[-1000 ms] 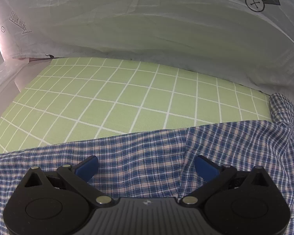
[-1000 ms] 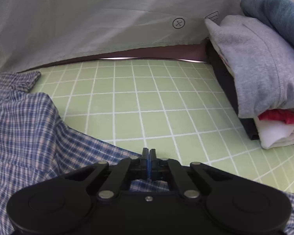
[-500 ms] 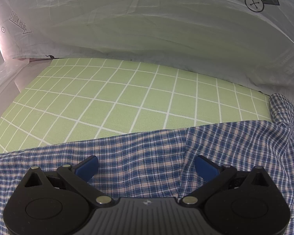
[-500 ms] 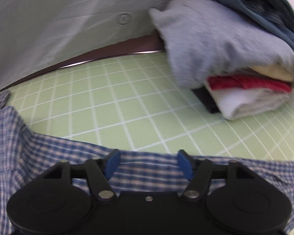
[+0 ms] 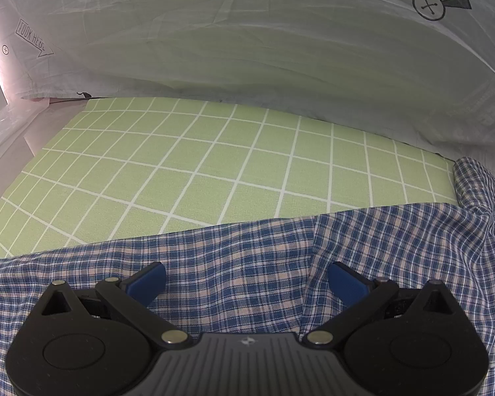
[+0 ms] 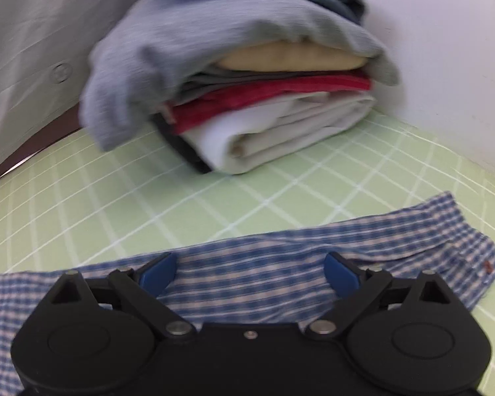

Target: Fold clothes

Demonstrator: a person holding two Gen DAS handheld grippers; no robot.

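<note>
Folded clothes stack (image 6: 234,76) — beyond plaid shirt (image 6: 280,264) — on green mat (image 6: 82,217).

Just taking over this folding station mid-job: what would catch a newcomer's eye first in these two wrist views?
The blue-and-white plaid shirt sprawls across the near part of the pale green grid-lined mat, under both grippers. In the right wrist view a tall stack of folded clothes, grey, red and white layers among them, sits on the mat beyond the shirt's edge. The right gripper is opening above the plaid; its fingers pinch nothing.
</note>
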